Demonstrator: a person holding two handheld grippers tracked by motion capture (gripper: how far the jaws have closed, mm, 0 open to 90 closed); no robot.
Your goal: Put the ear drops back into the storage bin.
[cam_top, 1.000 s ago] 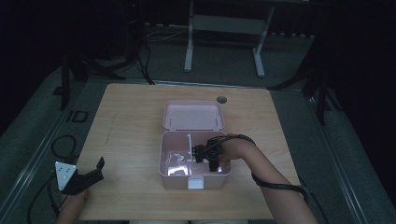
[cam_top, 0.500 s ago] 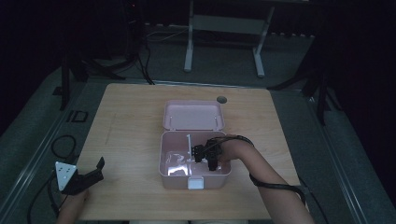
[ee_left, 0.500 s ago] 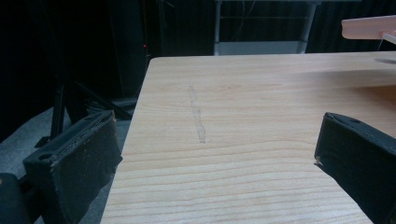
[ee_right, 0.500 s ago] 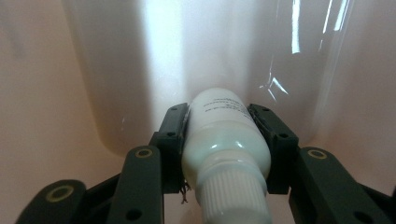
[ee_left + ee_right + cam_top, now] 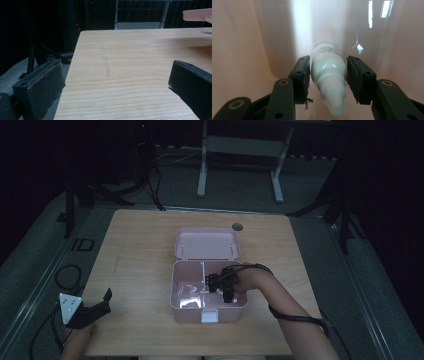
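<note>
Bottle drop-off looks nearly done: my right gripper (image 5: 327,75) sits inside the pink box (image 5: 176,290), jaws just easing apart around the white dropper bottle (image 5: 327,67) lying in there. Remaining: pull out, maybe shut the lid (image 5: 206,243) at 12 o'clock. Left gripper (image 5: 95,307) idles wide apart at 8 o'clock.

Wooden table (image 5: 145,250), round hole (image 5: 237,226) near far edge, perhaps a grommet.

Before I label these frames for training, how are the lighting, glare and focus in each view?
High view: dim, surroundings nearly black, glare on the floor of the pink box. Left gripper view: the table is evenly lit and sharp, the near pads soft. Right gripper view: the white bottle has a blurred cap end, with bright window reflections on the box wall.
</note>
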